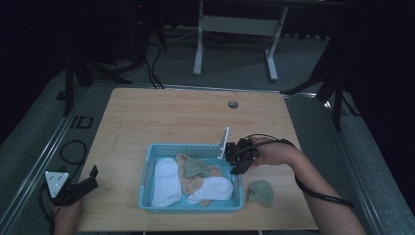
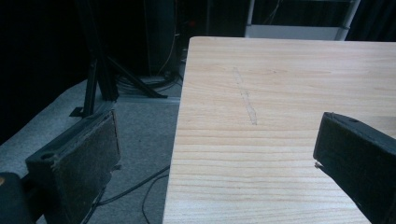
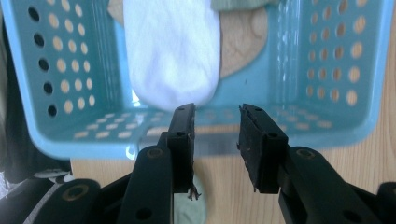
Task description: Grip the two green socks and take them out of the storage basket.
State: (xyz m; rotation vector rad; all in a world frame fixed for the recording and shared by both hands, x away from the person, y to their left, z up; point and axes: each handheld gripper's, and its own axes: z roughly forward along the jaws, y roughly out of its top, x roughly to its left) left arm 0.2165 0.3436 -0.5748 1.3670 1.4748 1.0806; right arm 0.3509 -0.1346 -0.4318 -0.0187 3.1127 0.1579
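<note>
A light blue perforated basket (image 1: 147, 169) sits at the table's near middle. It holds white socks (image 1: 165, 181), a tan sock (image 1: 192, 185) and a green sock (image 1: 196, 167). Another green sock (image 1: 261, 192) lies on the table just right of the basket. My right gripper (image 1: 238, 168) hovers over the basket's right rim, open and empty. In the right gripper view the jaws (image 3: 216, 112) stand a little apart above the basket rim (image 3: 327, 126), with a white sock (image 3: 173, 51) and the tan sock (image 3: 243, 46) beyond. My left gripper (image 1: 90, 181) rests at the table's near left edge, wide open (image 2: 217, 140).
The wooden table (image 1: 195, 112) has a round cable hole (image 1: 233, 104) near its far edge. Cables lie on the grey floor (image 1: 73, 147) to the left. Dark stand legs (image 1: 337, 88) and a white desk frame (image 1: 235, 39) stand beyond the table.
</note>
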